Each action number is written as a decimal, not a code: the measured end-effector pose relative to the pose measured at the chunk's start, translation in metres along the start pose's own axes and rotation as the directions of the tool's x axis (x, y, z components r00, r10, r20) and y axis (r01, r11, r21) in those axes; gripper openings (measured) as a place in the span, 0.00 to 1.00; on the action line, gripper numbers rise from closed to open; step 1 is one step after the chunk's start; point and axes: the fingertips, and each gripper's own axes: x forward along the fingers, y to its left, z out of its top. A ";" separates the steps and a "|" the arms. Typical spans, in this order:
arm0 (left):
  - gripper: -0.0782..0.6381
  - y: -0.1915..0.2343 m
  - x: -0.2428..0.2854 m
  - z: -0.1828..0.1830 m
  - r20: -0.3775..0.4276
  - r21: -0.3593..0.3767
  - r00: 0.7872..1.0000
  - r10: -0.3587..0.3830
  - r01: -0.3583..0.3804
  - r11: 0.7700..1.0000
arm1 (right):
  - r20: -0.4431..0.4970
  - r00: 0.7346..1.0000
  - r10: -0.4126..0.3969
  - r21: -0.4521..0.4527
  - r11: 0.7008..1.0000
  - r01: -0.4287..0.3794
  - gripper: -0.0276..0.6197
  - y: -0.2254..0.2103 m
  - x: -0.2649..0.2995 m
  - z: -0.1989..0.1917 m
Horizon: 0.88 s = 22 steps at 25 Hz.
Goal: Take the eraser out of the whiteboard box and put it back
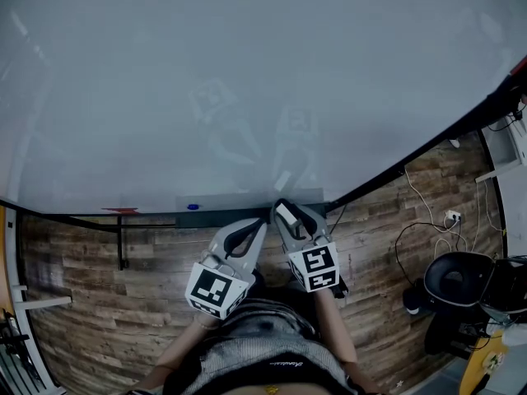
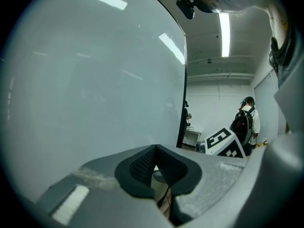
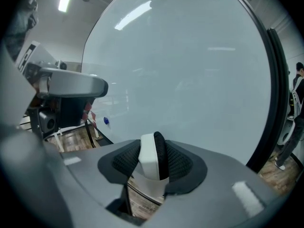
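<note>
Eraser (image 3: pixel 150 159) | pinched in right tongs (image 3: pixel 152 152) | near whiteboard (image 1: pixel 247 81) lower edge

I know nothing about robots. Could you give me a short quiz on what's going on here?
1. Which one holds the eraser? A: left gripper. B: right gripper.
2. True or false: the left gripper's jaws are together with nothing between them.
3. Fill the gap: the small dot at the bottom edge of the whiteboard is ___ in colour.

Key: 1 B. 2 true. 3 blue.
</note>
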 end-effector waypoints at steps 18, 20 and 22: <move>0.11 0.013 -0.011 0.004 0.015 -0.008 0.999 0.038 -0.038 0.999 | 0.063 0.998 0.016 -0.060 0.998 -0.013 0.30 0.009 -0.030 0.054; 0.11 0.014 -0.011 0.003 0.013 -0.012 0.999 0.042 -0.042 0.999 | 0.066 0.998 0.019 -0.067 0.998 -0.014 0.30 0.010 -0.032 0.060; 0.11 0.014 -0.008 0.003 0.014 -0.008 0.999 0.037 -0.037 0.999 | 0.069 0.997 0.020 -0.072 0.997 -0.015 0.30 0.010 -0.034 0.065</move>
